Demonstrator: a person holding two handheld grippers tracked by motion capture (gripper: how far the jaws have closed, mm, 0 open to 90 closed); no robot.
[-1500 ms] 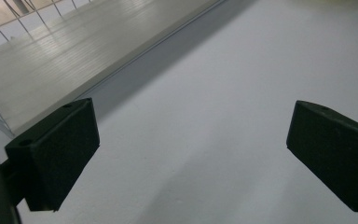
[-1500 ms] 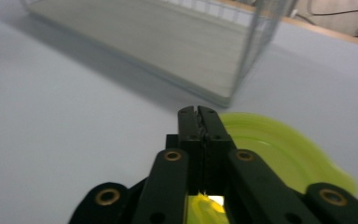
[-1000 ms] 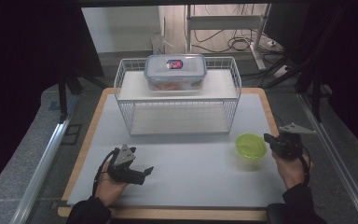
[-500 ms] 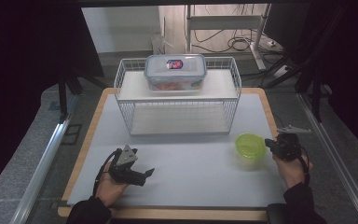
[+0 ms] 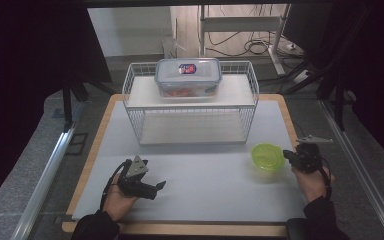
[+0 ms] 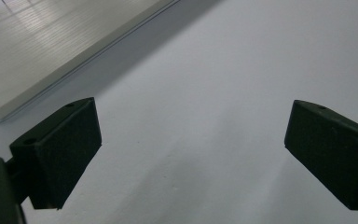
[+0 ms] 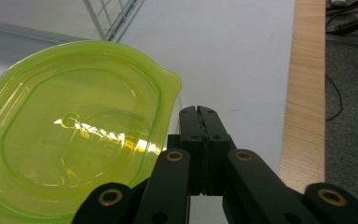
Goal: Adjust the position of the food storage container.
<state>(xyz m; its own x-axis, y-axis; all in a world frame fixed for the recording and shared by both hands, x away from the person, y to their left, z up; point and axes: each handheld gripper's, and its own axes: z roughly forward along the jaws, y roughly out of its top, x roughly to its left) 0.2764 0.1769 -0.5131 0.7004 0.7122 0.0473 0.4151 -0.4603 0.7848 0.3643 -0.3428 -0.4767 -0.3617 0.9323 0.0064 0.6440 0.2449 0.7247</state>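
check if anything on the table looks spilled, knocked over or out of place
Nothing stands out. The green lid lies flat on the table beside the shut right gripper, the lidded container sits square on the wire rack, and no spill shows on the mat.

Green lid (image 5: 267, 156): translucent lime plastic, rounded w/ small tab, lying flat on white mat, front right, just in front of wire rack's right corner.
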